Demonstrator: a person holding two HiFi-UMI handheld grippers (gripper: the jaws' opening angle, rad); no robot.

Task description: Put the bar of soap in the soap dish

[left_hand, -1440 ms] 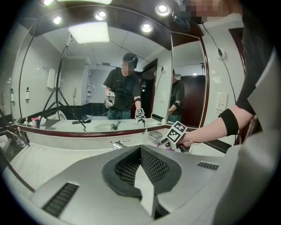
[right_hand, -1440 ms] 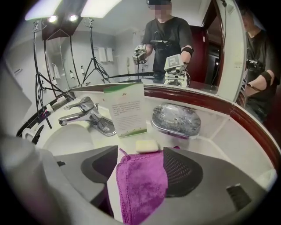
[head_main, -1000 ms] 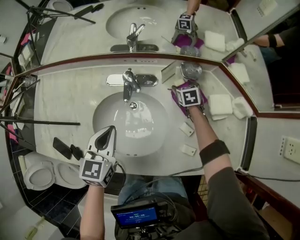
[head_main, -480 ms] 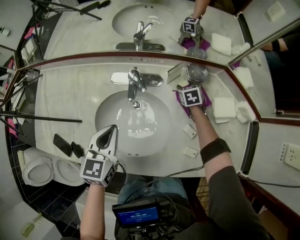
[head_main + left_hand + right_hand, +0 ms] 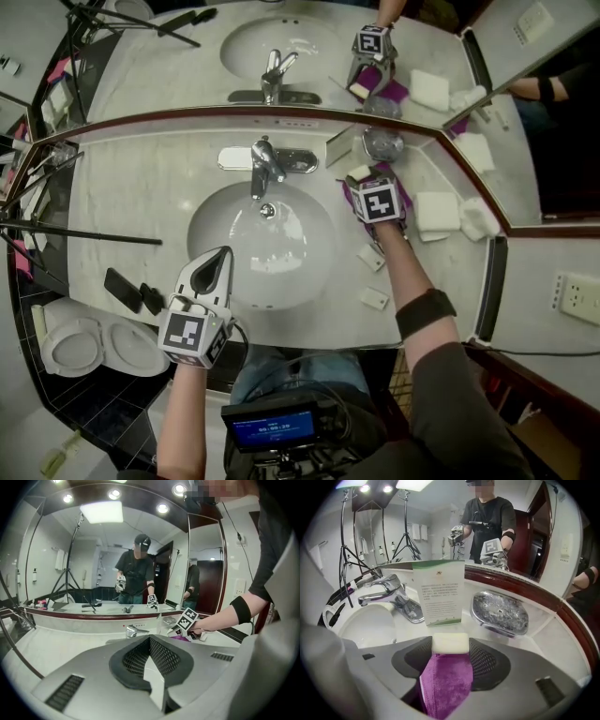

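A pale bar of soap (image 5: 450, 643) sits between the jaws of my right gripper (image 5: 451, 645), whose jaws have just been closing and now press on the soap's two sides. In the head view the soap (image 5: 359, 173) shows at the tip of the right gripper (image 5: 362, 178), just above a purple cloth (image 5: 349, 195). The silver soap dish (image 5: 500, 612) stands empty a little beyond and to the right, by the mirror (image 5: 382, 142). My left gripper (image 5: 218, 265) hangs shut and empty over the sink's near rim (image 5: 150, 643).
An upright printed card (image 5: 438, 592) stands just behind the soap, left of the dish. The faucet (image 5: 262, 164) and basin (image 5: 225, 281) lie to the left. Folded white towels (image 5: 438, 211) sit right of the hand, small packets (image 5: 372, 258) near it, black items (image 5: 122, 291) far left.
My right gripper has closed on the soap and lifted it slightly off the purple cloth. The left gripper has stayed where it was.
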